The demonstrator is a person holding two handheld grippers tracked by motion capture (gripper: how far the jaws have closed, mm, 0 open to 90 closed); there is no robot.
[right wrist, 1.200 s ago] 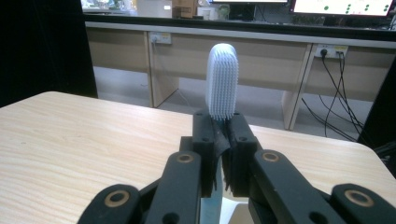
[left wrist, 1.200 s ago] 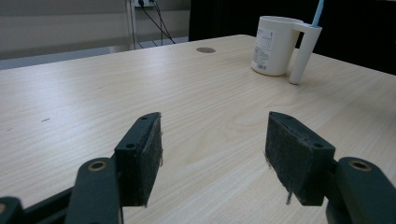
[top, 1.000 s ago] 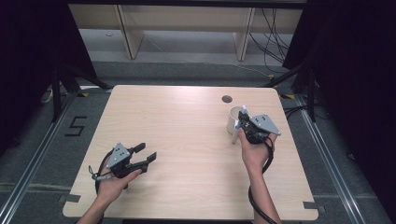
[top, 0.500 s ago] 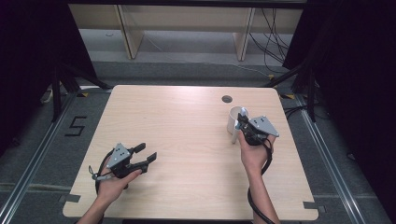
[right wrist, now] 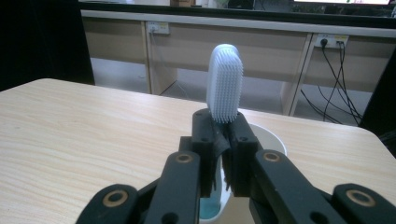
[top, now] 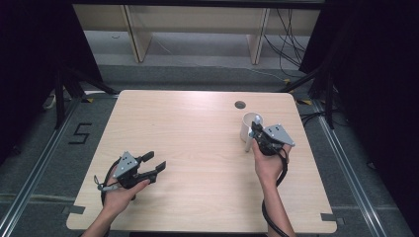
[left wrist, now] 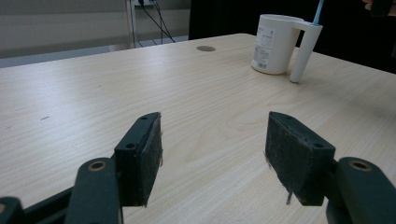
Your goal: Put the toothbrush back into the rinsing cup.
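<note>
A white mug (top: pixel 248 128) with a long handle stands at the table's right side, also seen far off in the left gripper view as the mug (left wrist: pixel 274 43). My right gripper (right wrist: pixel 219 133) is shut on a toothbrush (right wrist: pixel 224 83), whose pale bristled head stands upright above the jaws while its blue handle reaches down into the mug (right wrist: pixel 271 137). In the high view the right gripper (top: pixel 257 132) sits just over the mug's rim. My left gripper (top: pixel 154 164) rests low near the front left of the table, open, with nothing between its pads (left wrist: pixel 147 158).
A round cable hole (top: pixel 240 104) lies in the table behind the mug. The wooden table (top: pixel 188 143) is bare between the two grippers. Shelving legs and cables stand on the floor beyond the far edge.
</note>
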